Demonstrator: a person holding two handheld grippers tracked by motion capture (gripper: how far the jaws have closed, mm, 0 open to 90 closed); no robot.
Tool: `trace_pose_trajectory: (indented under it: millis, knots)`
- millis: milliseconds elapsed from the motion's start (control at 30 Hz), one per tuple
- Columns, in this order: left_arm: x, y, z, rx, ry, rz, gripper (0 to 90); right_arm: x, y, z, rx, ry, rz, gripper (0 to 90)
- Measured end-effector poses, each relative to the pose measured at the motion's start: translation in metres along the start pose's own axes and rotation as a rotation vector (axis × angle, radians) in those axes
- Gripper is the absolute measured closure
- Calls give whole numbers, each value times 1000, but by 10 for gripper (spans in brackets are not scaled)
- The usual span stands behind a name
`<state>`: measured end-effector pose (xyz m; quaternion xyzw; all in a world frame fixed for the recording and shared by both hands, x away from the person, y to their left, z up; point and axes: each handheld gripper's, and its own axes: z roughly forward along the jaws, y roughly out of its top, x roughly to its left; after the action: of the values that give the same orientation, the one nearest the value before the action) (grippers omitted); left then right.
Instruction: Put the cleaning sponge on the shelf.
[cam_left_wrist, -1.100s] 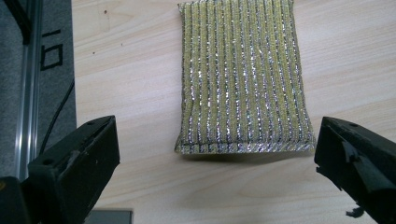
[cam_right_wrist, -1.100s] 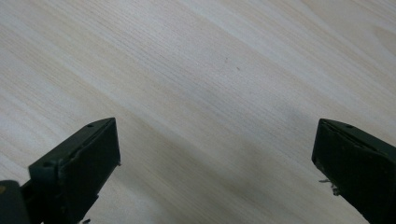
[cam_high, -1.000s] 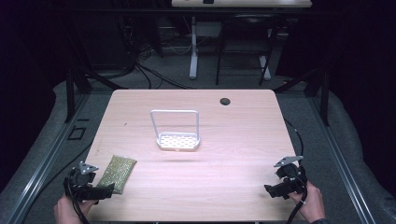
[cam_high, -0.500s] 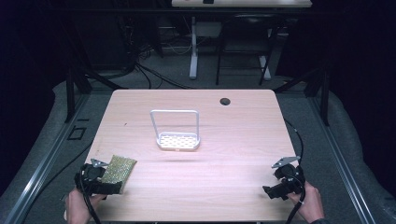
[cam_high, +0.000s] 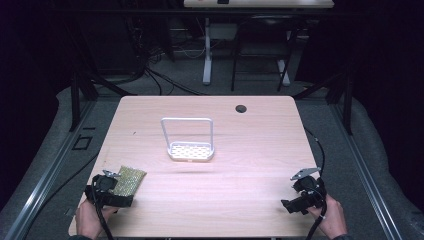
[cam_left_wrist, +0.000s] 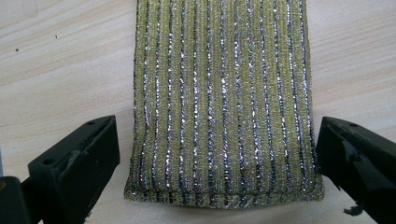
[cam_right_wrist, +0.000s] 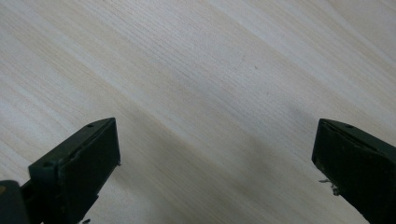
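Note:
A yellow-green scouring sponge with silver glitter stripes (cam_high: 128, 180) lies flat near the table's front left corner. My left gripper (cam_high: 111, 191) stands open at its near end, and in the left gripper view the sponge (cam_left_wrist: 224, 107) lies between the two spread jaws with a narrow gap at each side. A white wire rack with a perforated base and an upright loop handle (cam_high: 190, 148) stands at the middle of the table. My right gripper (cam_high: 298, 199) is open over bare wood near the front right corner, with nothing between its jaws (cam_right_wrist: 217, 154).
The light wooden table (cam_high: 250, 150) has a round black cable hole (cam_high: 241, 108) near its far edge. A cable trails from the right gripper off the table's right side. Dark floor, cables and table legs lie beyond.
My left gripper has moved forward and right from the table's front left edge until its open jaws straddle the sponge's near end. The right gripper has barely shifted.

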<state>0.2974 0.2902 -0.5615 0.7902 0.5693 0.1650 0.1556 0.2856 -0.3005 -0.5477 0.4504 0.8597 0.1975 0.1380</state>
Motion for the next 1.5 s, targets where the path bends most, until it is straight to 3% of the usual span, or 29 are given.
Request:
trace_pose_trajectory:
  millis: [400, 733, 1200, 1500]
  knots:
    - [3, -3, -1, -7, -14, -33, 111, 4, 0, -1, 9, -1, -22, 7]
    - [-3, -4, -6, -37, 10, 2, 280, 4, 1, 0, 18, -11, -27, 19]
    - [-5, -4, -17, -97, 12, 22, 288, 3, 0, 2, 31, -24, -30, 21]
    - [-14, -3, -25, -133, 7, 66, 287, 3, 0, 1, 35, -24, -33, 21]
